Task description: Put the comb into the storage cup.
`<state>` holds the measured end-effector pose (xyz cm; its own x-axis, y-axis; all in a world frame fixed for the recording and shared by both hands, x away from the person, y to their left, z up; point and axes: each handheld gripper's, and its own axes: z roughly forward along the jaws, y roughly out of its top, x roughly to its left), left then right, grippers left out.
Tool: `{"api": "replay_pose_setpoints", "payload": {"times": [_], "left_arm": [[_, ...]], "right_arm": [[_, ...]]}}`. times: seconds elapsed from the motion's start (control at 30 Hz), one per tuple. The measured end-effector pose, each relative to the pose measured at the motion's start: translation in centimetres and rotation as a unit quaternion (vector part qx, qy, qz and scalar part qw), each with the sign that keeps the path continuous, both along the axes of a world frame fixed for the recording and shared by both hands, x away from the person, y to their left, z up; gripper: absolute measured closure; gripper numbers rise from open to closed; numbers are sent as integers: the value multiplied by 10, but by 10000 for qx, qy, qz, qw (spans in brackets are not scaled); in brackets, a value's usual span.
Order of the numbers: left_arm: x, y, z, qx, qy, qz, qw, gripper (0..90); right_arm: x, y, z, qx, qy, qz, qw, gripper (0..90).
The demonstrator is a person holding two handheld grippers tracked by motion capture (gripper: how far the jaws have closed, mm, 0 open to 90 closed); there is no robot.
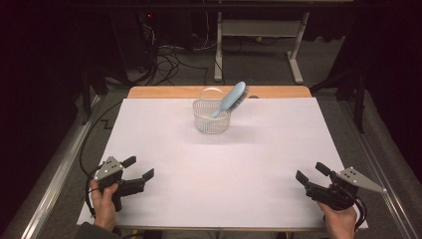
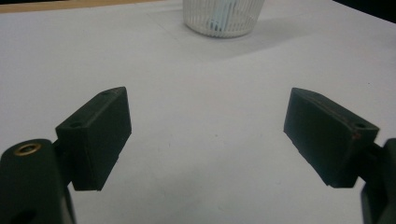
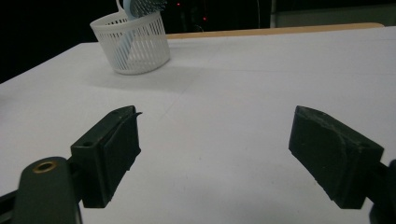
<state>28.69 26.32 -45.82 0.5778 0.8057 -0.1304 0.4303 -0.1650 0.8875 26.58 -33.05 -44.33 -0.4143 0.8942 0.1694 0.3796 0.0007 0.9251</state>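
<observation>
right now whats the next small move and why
Probably move the right tool forward toward the blue hairbrush, which stands tilted in the white basket at the table's far side. Both tools rest open near the front edge, the left tool too.

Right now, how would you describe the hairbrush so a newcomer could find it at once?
Look to the far middle of the white-covered table, where a small white slatted basket stands alone. The hairbrush stands in it handle down, leaning right with its head over the rim. It is the one light blue thing there, with dark bristles.
</observation>
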Motion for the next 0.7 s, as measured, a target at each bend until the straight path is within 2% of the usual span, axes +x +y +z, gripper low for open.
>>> {"api": "replay_pose_setpoints", "payload": {"times": [0.7], "left_arm": [[-2, 1, 0, 5, -2, 8, 10000, 161]], "right_arm": [[-5, -6, -9, -22, 39, -103, 9999, 170]]}}
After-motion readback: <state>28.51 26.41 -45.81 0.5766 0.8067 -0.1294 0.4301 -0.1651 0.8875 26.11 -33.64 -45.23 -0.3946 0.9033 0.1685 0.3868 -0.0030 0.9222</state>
